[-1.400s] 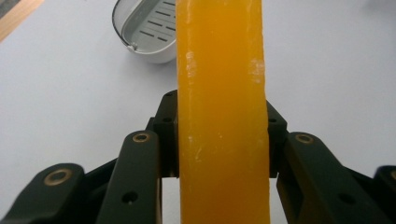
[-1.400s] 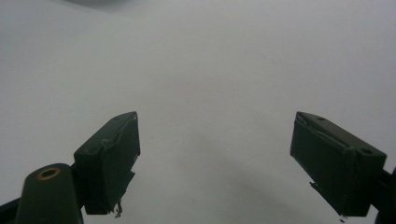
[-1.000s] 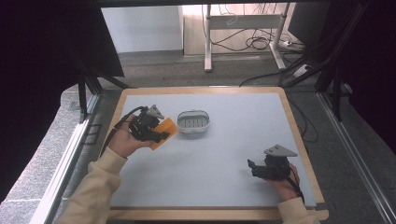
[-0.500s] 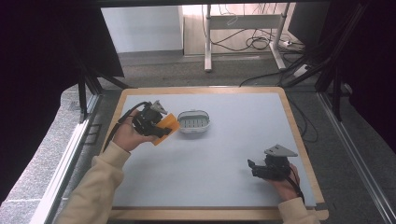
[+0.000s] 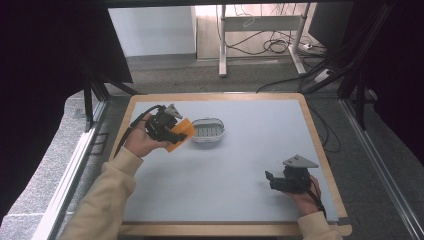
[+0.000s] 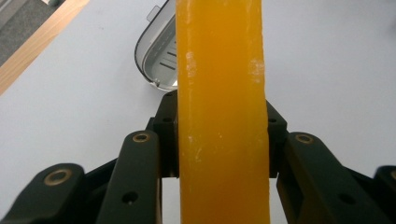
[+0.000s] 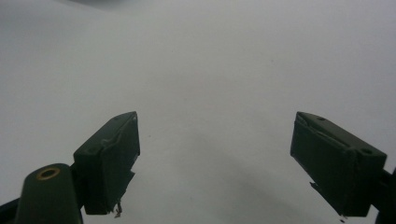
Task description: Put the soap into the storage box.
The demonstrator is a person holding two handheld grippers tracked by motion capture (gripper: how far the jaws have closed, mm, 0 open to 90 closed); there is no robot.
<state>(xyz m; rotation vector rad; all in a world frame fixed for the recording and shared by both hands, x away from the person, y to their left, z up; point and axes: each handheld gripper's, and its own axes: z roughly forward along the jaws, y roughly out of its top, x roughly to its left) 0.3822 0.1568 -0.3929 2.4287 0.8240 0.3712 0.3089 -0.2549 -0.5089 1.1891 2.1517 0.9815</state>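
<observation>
An orange bar of soap (image 5: pixel 181 134) hangs above the table's left side, clamped in my left gripper (image 5: pixel 172 135). In the left gripper view the orange bar (image 6: pixel 222 107) stands on edge between the two black jaws, which press on both its sides. Just right of it sits a small white soap dish (image 5: pixel 208 130) with a ribbed floor; part of the dish (image 6: pixel 156 56) shows behind the bar. My right gripper (image 5: pixel 270 181) rests low near the table's front right, open, with its fingertips (image 7: pixel 109 158) wide apart over bare surface.
The work surface is a pale grey mat (image 5: pixel 235 170) inside a wooden frame (image 5: pixel 320 145). Beyond the far edge lie a dark floor, desk legs and loose cables (image 5: pixel 265 45).
My left gripper has carried the orange bar a little to the right, closer to the soap dish. The right gripper has stayed where it was.
</observation>
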